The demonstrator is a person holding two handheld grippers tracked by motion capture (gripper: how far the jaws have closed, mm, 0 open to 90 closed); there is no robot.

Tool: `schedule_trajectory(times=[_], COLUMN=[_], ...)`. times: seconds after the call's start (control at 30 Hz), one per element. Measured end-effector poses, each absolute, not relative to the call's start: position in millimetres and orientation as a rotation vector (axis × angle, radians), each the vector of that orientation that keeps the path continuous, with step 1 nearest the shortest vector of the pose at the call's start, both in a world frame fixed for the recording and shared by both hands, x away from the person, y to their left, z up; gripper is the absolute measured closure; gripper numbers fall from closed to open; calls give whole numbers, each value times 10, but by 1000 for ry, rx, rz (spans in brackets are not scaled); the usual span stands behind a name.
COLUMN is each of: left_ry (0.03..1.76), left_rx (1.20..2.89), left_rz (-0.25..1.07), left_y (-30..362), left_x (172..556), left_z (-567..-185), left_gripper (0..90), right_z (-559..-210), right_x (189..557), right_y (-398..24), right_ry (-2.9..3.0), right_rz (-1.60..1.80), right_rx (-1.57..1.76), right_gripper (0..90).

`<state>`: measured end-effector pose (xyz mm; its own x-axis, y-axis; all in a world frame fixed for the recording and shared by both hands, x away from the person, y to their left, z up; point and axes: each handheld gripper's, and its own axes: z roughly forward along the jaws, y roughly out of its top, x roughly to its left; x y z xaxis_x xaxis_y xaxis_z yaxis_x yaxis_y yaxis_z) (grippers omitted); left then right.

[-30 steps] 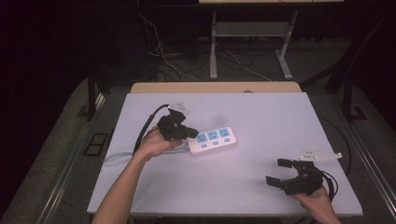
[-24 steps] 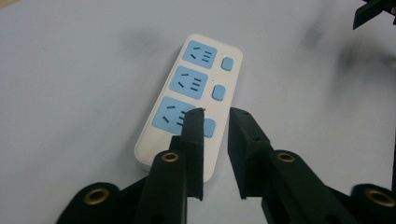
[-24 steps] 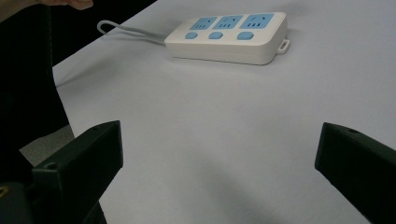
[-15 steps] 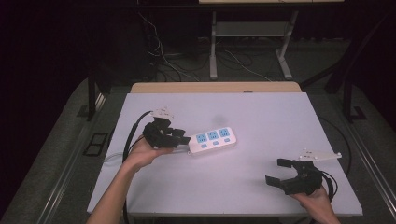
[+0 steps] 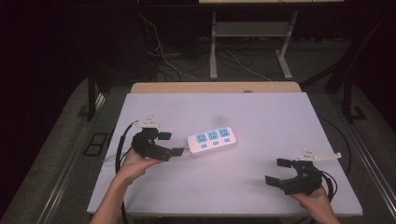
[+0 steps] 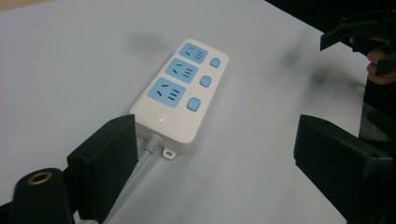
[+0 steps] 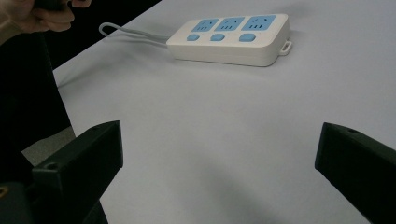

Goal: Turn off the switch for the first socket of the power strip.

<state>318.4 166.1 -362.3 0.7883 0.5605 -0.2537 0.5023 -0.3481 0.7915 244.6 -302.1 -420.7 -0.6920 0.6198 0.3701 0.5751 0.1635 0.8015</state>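
Power strip [image 5: 211, 139] lies flat, left of the middle of the white table [image 5: 261, 116], its 3 blue sockets and 3 blue switches facing up and its grey cord [image 6: 145, 154] running off toward the left edge. Nearest, by the front right corner, the right gripper [image 5: 280, 171] rests low with its jaws spread wide and nothing between them. Further in, at the left edge, the left gripper [image 5: 170, 143] has just been opening its jaws; they stand apart just beside the strip's cord end, holding nothing. I judge the risk is a jaw snagging the cord and dragging the strip askew. Beyond the far edge, the dark room holds loose cables on the floor and a metal stand.
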Motion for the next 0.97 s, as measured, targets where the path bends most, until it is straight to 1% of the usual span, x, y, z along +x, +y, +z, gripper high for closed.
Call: schedule_trajectory(times=[0.17,0.6,0.97], left_ry=[813,847,871], left_rx=[1983,1904,1882], left_rz=[87,134,144], left_y=[1715,1855,1907], left_x=[3078,2757,2659], left_z=[-3670,-3976,-4149], left_gripper=[0,0,0], right_z=[-4205,-4207,-4220], right_x=[2442,2438,2433], right_y=[-3020,-3013,-3002], right_ry=[2363,2368,2381], right_rz=[1595,1594,1585], right_rx=[1212,1213,1212], right_gripper=[7,7,7])
